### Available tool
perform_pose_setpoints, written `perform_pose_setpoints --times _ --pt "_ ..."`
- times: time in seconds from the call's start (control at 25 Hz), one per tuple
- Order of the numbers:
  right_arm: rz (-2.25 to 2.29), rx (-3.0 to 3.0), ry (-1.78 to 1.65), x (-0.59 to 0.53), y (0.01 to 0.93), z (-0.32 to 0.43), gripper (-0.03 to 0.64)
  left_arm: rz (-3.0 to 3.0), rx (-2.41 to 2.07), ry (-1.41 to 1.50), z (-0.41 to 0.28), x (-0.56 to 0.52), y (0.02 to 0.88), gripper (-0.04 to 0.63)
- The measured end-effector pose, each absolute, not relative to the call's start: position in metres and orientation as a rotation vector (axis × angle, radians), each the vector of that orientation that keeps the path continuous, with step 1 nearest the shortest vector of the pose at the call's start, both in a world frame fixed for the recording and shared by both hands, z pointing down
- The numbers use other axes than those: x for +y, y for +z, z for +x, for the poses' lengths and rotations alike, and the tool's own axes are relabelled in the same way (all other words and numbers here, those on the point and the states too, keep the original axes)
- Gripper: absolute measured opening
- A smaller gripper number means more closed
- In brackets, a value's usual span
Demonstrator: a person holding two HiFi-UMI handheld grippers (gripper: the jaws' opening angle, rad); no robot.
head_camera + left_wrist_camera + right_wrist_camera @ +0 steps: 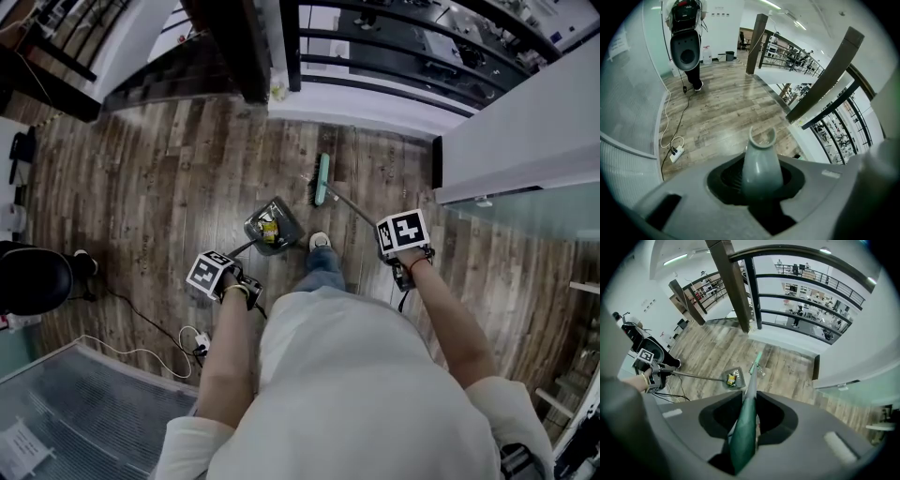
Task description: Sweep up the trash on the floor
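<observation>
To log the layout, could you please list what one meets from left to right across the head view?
Left gripper → dustpan holding trash → broom, at its head → right gripper.

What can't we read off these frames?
- Trash in the dustpan: too small to identify, head and right gripper views.
- Dustpan: outside left gripper view; only the dustpan handle end shows.
- Floor under the person: hidden by their torso, head view.
- Broom: whether its head touches floor, too small.
</observation>
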State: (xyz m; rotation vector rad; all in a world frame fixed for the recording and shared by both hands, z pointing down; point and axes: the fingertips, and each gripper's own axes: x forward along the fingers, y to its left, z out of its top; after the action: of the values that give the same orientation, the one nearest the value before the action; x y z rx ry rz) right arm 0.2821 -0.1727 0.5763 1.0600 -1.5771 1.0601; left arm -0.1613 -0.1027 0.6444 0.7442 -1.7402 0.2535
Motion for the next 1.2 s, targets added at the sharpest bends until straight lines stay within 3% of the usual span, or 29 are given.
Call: perform_pose_setpoints --times 0.76,1.2 --pt "0.937 -1.433 0.865 -0.297 0.602 0.328 0.101 0.749 -1.735 0.28 -0.132 -0.205 0.645 0.091" --pt "0.791 -1.39 0.673 -0.324 0.639 0.305 0.103 0.754 -1.728 0.338 -0.125 -0.247 0.651 0.092"
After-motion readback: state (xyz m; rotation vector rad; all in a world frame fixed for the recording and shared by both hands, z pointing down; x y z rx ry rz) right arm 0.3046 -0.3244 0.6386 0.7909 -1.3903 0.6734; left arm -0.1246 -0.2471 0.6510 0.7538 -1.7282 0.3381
